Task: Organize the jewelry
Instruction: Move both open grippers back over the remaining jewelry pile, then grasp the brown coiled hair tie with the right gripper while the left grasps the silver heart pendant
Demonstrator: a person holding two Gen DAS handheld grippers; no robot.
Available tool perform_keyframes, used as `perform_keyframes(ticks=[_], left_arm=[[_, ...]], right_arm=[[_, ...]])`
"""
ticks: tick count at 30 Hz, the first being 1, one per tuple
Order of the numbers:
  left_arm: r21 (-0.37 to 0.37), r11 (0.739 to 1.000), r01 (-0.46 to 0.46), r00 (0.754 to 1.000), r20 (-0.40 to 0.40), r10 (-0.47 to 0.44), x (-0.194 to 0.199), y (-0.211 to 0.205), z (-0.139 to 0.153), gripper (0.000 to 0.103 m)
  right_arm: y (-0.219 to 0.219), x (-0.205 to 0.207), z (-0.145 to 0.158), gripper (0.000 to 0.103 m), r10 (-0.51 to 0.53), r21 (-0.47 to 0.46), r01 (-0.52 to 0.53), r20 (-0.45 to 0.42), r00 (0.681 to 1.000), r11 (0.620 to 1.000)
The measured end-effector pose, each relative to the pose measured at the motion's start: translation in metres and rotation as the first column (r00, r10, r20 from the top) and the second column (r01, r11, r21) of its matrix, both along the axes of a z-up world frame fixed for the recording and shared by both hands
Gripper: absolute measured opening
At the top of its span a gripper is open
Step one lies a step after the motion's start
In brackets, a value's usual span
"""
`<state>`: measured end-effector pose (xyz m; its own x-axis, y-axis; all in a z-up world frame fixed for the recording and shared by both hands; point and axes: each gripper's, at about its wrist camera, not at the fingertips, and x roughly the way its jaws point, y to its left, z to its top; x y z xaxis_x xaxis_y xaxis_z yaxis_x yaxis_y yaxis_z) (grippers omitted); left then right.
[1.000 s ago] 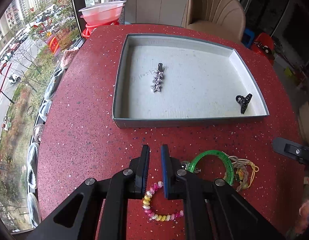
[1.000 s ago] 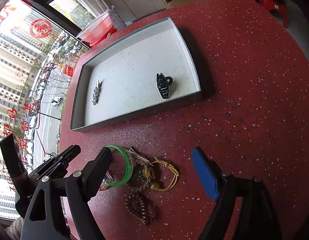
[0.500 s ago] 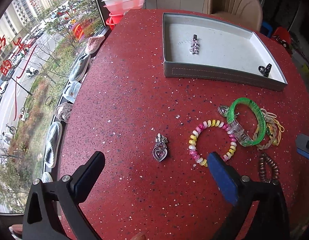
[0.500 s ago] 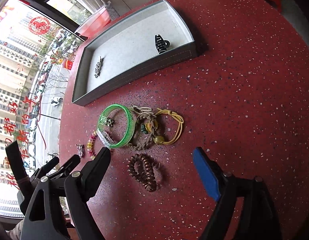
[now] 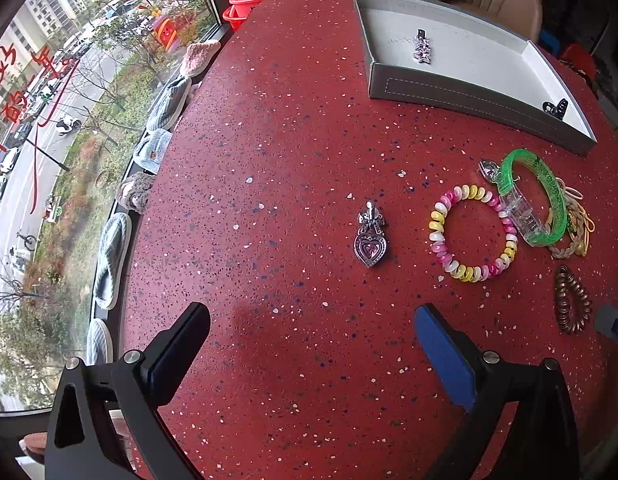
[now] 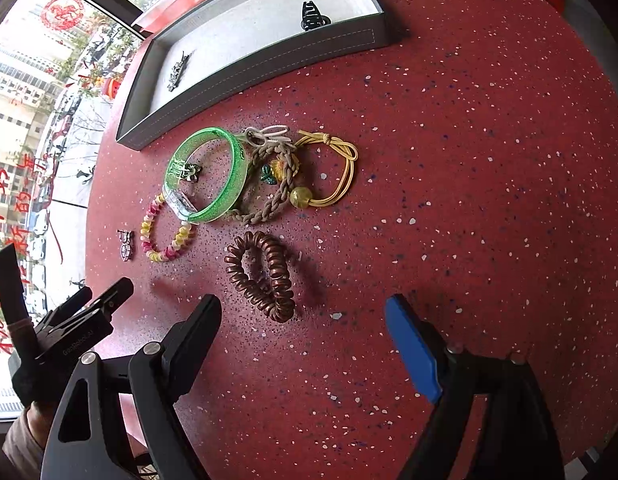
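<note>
Red speckled tabletop [image 5: 269, 140] is showing between both tongs, left gripper [image 5: 309, 344] and right gripper [image 6: 305, 340], gaping wide, holding nothing; we are lining up the copper spiral hair tie [image 6: 261, 276] at twelve o'clock of the right, ready for the grey tray [image 6: 269, 56].

Your left wrist view looks steeply down along the left claw [image 5: 311, 344] onto the red surface [image 5: 269, 120], close above it, with the window at its left edge and the grey tray [image 5: 469, 96] far off at top right. Your right wrist view looks down just as steeply past the right claw [image 6: 309, 340], equally near. Both share the tray, the green bangle [image 5: 549, 184] [image 6: 233, 184], the beaded bracelet [image 5: 469, 236] [image 6: 165, 236] and the brown coil tie [image 5: 571, 300] [image 6: 265, 276].
</note>
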<state>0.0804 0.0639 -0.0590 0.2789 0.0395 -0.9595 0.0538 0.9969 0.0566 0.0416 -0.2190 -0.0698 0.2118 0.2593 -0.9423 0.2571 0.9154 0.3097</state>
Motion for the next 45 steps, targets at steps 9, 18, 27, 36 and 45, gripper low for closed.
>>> perform_keyframes(ticks=[9, 18, 27, 36, 45], left_arm=[[-0.013, 1.000, 0.022, 1.000, 0.010, -0.022, 0.010, 0.000, 0.002, 0.103], [-0.001, 0.999, 0.039, 0.999, 0.018, -0.039, 0.021, -0.002, -0.002, 0.103], [0.003, 0.998, 0.058, 0.998, 0.030, -0.058, 0.025, -0.003, -0.005, 0.103], [0.022, 0.997, 0.079, 0.996, 0.028, -0.079, 0.025, -0.010, -0.006, 0.093], [-0.014, 0.993, 0.121, 0.992, 0.029, -0.120, 0.020, -0.018, -0.001, 0.070]], right_arm=[[0.004, 0.001, -0.004, 0.086, 0.007, -0.049, -0.008, -0.035, 0.999, 0.999], [0.010, 0.011, -0.005, 0.086, 0.018, -0.082, -0.022, -0.043, 0.999, 0.996], [0.022, 0.028, -0.010, 0.086, 0.023, -0.103, -0.029, -0.056, 0.998, 0.994], [0.046, 0.036, -0.015, 0.069, 0.094, -0.183, -0.102, -0.052, 0.994, 0.978], [0.064, 0.039, -0.014, 0.043, 0.126, -0.165, -0.129, -0.030, 0.992, 0.978]])
